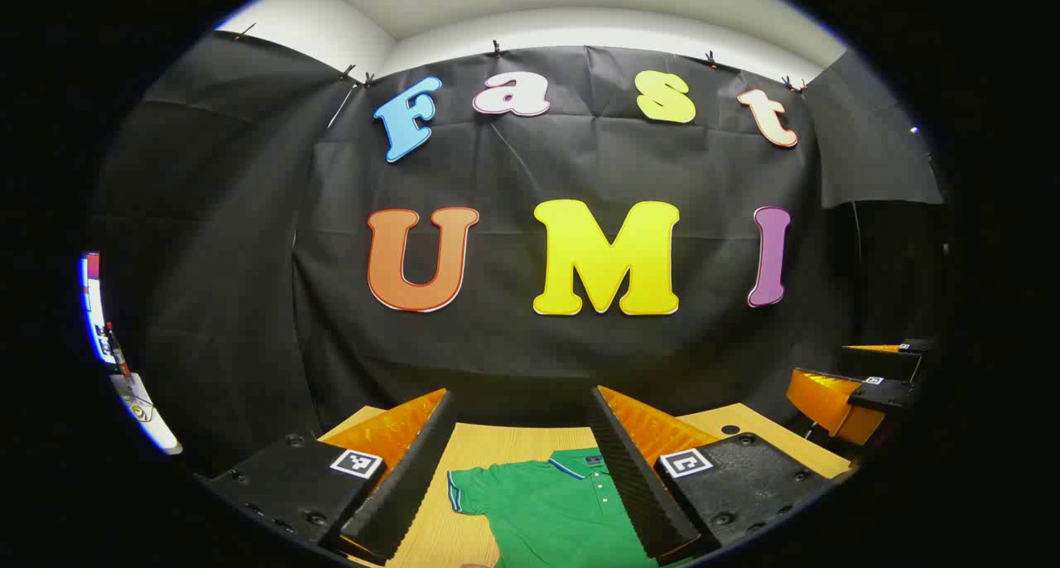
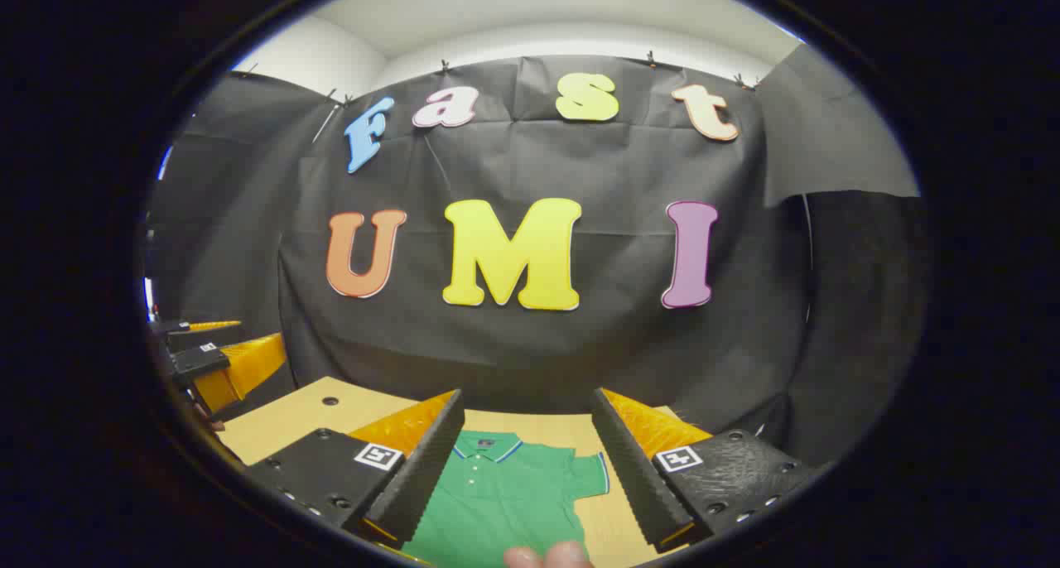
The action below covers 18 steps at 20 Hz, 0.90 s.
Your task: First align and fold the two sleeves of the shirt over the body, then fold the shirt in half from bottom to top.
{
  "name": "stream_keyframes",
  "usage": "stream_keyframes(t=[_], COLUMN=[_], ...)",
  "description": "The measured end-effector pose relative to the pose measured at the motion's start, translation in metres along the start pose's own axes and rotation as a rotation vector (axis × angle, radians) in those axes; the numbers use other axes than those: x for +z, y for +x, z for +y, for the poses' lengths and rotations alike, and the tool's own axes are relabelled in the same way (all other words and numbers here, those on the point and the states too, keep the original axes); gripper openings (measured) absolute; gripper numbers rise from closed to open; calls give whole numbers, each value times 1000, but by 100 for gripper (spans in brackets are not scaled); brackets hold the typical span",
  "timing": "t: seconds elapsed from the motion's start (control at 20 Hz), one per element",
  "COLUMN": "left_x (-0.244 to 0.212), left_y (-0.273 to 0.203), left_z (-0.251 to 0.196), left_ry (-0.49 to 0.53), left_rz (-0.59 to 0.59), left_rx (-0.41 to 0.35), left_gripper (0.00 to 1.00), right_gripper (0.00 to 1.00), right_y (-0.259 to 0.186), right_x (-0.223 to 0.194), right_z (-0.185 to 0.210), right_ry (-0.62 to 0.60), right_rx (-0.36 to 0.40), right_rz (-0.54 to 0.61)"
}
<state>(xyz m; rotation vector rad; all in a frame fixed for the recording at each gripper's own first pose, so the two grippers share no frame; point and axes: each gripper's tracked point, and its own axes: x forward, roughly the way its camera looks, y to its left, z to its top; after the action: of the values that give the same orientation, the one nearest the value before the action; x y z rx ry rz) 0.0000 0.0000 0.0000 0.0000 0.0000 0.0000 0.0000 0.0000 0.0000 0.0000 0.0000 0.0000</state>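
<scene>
With both hand-held grippers spread above the shirt (image 1: 551, 510), I lower my left hand-held gripper (image 1: 523, 469) to its sleeve (image 1: 468, 489). I pinch the cuff hem, keeping my right hand-held gripper (image 2: 526, 469) clear

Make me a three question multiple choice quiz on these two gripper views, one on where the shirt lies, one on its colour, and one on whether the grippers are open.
1. Where does the short-sleeved polo shirt lie?
A. Flat on the light wooden table
B. Hanging on the wall
C. Held in the fingers

2. What colour is the shirt?
A. Red
B. Green
C. White

3. How do the left gripper and right gripper stand?
A. Both open
B. Both shut on the shirt
C. One open, one shut

Answers: A, it is spread on the tabletop with sleeves out; B, the cloth is green with a striped collar; A, each pair of fingers stands wide apart above the shirt.
</scene>
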Motion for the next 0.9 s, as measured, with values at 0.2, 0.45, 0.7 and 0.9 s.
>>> stream_keyframes(t=[0.2,0.45,0.7,0.9], left_x=[-4,-9,-10,-10], left_y=[5,7,9,12], left_z=[0,-3,-5,-8], left_ry=[-8,-14,-11,-17], left_rz=[12,31,36,41], left_rx=[6,13,23,26], left_gripper=[100,100,100,100], right_gripper=[95,95,93,96], right_y=[8,15,19,23], right_x=[-5,-7,-8,-9], right_z=[-5,-10,-14,-21], right_ry=[5,-2,-3,-1], right_rx=[-7,-7,-5,-7], right_rz=[19,24,26,30])
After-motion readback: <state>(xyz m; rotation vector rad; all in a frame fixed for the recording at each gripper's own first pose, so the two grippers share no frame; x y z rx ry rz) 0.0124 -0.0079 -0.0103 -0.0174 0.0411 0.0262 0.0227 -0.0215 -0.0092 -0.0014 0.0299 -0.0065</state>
